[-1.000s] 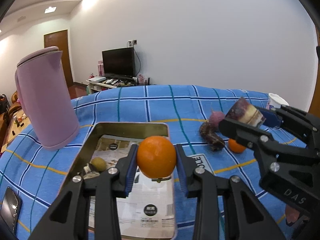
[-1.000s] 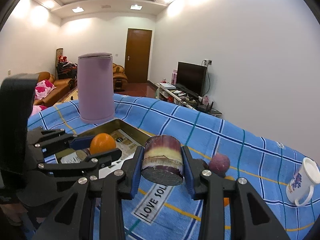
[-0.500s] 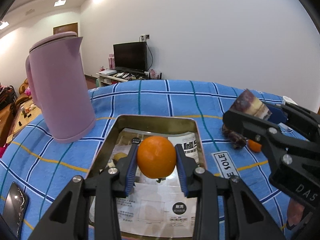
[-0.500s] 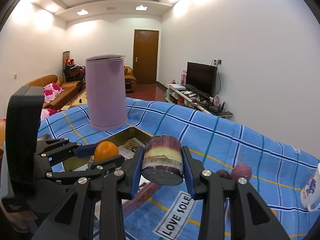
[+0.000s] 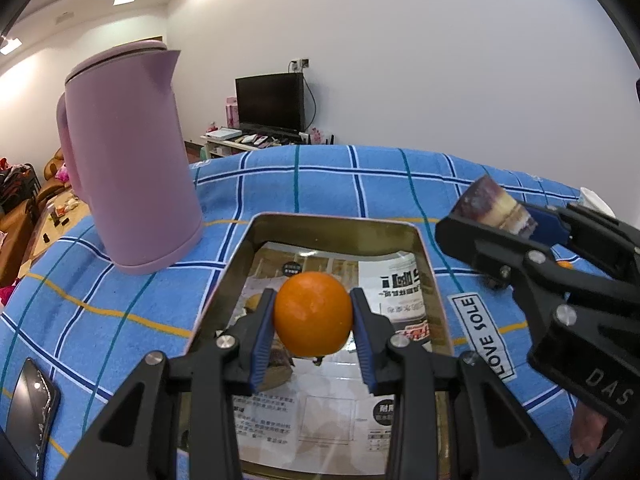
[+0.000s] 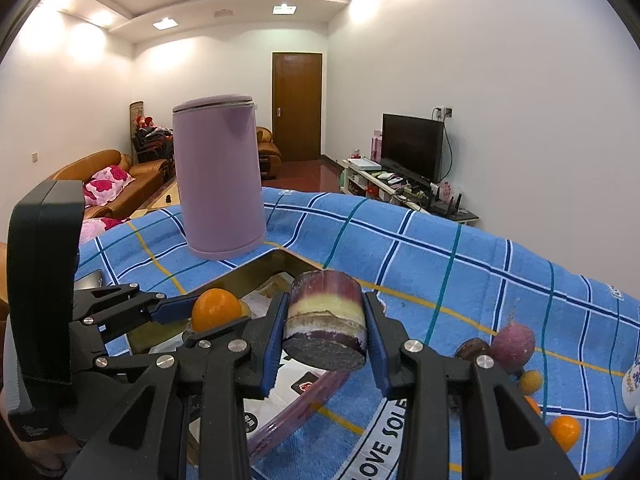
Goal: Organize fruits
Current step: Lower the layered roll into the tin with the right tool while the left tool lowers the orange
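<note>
my left gripper (image 5: 313, 334) is clamped on the orange (image 5: 313, 313), both blue pads pressed against its sides, and my right gripper (image 6: 325, 334) is closed around the sugarcane chunk (image 6: 326, 320), pinched across its round wall. over the last second both hands have carried forward: the tray (image 5: 336, 222) that sat off to the left under the orange is now squarely beneath it, and the pink kettle (image 5: 128, 156) has grown larger in both views. i read that as the left hand being in place to lower and let go, with the right one arriving at the tray's right rim. the orange is round, so heading hardly matters; its small stem end faces down. the cane's long axis tilts up and away from my right camera, dark cut face toward me and angled downward. more fruit waits on the blue checked cloth (image 6: 440, 248): a purple radish (image 6: 513, 344) and small oranges (image 6: 564, 432) to the right.
</note>
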Demonstrator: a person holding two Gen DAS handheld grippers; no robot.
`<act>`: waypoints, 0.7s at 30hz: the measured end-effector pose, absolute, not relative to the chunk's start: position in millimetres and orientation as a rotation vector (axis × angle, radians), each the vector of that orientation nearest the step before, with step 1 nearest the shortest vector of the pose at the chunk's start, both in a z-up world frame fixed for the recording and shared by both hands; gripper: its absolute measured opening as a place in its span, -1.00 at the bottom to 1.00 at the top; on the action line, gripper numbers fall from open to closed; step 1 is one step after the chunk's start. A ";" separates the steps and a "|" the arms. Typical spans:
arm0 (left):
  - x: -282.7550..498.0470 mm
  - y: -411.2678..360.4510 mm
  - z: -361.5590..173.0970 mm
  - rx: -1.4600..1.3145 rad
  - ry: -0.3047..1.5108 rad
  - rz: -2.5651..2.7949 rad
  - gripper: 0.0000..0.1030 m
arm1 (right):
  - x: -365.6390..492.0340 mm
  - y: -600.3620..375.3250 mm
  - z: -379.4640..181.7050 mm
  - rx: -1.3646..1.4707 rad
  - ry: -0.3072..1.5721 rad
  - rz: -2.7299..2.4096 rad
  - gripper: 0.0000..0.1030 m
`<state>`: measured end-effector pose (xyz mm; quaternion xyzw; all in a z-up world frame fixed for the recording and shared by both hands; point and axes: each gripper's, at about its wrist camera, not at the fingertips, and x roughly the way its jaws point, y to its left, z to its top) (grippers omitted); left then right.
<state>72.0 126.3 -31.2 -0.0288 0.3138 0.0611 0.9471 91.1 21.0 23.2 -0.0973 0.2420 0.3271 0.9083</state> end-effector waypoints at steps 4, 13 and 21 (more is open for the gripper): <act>73.2 128.8 -33.9 -0.058 0.651 0.131 -0.27 | 94.0 25.2 20.0 -0.199 0.512 0.680 -0.24; 75.3 132.7 -39.7 -0.054 0.671 0.139 -0.27 | 97.0 32.8 14.1 -0.205 0.532 0.686 -0.24; 77.7 135.3 -43.4 -0.039 0.685 0.154 -0.27 | 101.0 38.3 7.6 -0.206 0.557 0.687 -0.24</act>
